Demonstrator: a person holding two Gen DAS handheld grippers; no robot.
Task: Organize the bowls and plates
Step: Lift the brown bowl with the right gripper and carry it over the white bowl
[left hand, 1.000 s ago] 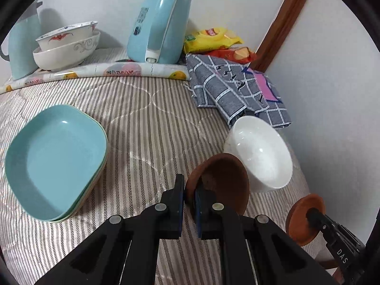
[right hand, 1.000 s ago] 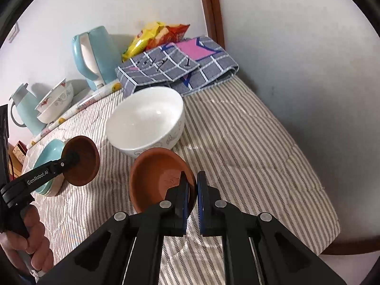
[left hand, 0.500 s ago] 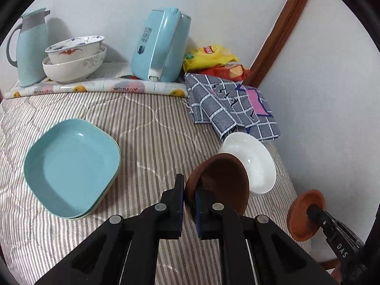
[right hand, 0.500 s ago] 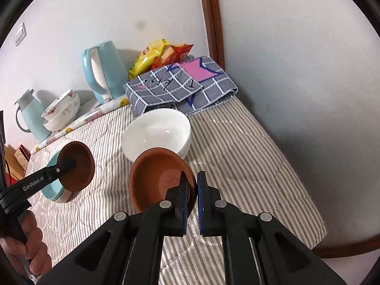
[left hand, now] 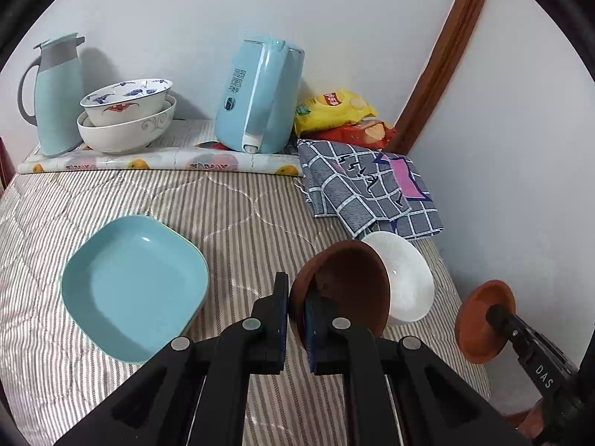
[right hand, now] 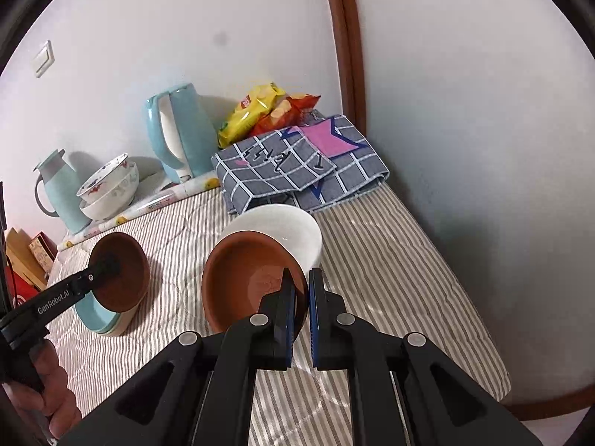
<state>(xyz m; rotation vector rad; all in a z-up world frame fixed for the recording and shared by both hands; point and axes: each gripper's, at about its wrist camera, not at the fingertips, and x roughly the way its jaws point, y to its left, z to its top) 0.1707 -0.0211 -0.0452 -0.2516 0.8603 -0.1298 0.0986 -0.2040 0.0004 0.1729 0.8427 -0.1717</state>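
Light: soft, even, fairly bright indoors.
Shadows: faint grey ones behind the kettle (left hand: 260, 96) and jug (left hand: 55, 93) on the wall.
Glare: small highlights on the plate (left hand: 134, 286).
Edges: strong fisheye bending, black corners.
Focus: sharp.

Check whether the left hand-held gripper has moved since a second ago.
Yes. The left hand-held gripper, shut on its brown bowl, has risen: the teal plate and white bowl look smaller and farther below.
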